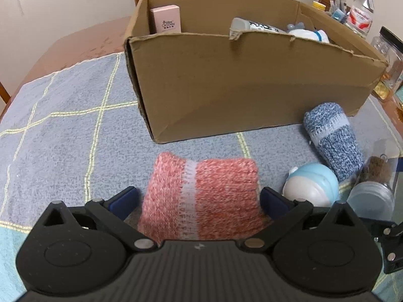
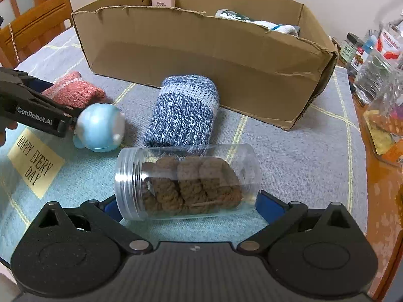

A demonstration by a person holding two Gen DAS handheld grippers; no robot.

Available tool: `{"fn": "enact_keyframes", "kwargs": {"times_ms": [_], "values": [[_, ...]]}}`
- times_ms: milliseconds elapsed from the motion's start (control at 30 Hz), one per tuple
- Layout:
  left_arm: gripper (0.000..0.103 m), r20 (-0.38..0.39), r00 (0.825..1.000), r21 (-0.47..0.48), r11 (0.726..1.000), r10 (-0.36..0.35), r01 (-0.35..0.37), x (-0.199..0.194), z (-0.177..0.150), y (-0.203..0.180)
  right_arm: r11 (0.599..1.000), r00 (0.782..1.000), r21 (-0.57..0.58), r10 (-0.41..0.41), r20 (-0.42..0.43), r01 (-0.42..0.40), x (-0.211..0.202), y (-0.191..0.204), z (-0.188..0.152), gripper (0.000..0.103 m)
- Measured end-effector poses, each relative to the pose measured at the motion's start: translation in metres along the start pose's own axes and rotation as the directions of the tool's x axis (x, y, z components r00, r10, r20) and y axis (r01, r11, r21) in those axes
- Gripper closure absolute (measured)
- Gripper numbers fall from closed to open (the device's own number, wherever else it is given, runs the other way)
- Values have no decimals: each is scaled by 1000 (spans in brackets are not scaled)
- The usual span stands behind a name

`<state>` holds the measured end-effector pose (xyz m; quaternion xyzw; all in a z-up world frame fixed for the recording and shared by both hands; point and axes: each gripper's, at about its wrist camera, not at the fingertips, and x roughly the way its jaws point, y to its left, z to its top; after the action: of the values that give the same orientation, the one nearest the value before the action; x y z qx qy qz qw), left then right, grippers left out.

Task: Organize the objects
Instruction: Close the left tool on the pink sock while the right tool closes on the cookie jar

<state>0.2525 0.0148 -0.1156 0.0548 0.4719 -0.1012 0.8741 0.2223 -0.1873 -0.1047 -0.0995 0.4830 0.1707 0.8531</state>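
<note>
A pink knitted sock roll [image 1: 201, 191] lies on the checked cloth between the wide-spread jaws of my left gripper [image 1: 199, 200]. A gap shows at its left side, so the gripper is open. In the right wrist view a clear jar of brown cookies [image 2: 186, 183] lies on its side between the blue pads [image 2: 268, 202] of my right gripper [image 2: 189, 206]. Those jaws also stand at full width, flanking the jar's two ends. A blue knitted sock roll [image 2: 183, 110] and a round blue-and-white toy [image 2: 98, 128] lie between the two grippers. Behind them stands an open cardboard box [image 2: 201, 58].
The box [image 1: 239, 80] holds a pink carton [image 1: 166, 19], a tube and a white cloth. Bottles and jars [image 2: 372, 58] crowd the table's right edge. Wooden chairs [image 2: 32, 25] stand at the left and behind. A "HAPPY EVERY DAY" label [image 2: 35, 161] is sewn on the cloth.
</note>
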Motion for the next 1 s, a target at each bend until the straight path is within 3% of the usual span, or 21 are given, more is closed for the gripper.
{"fn": "enact_keyframes", "kwargs": {"times_ms": [300,500,1000], "values": [[1,33,999,23,1000,-10,10,-15,-20,12,1000,1000,3,0,-2,0,0,-1,1,0],[1,63,998,76,997,23,-28,-14,-13,-9,1000,1000,8,-4,10,4,-1,0,-1,0],[9,79,997,101,994,22,-30,-17,-9,-9,1000,999,9,10,-36,-10,4,1,13,0]]}}
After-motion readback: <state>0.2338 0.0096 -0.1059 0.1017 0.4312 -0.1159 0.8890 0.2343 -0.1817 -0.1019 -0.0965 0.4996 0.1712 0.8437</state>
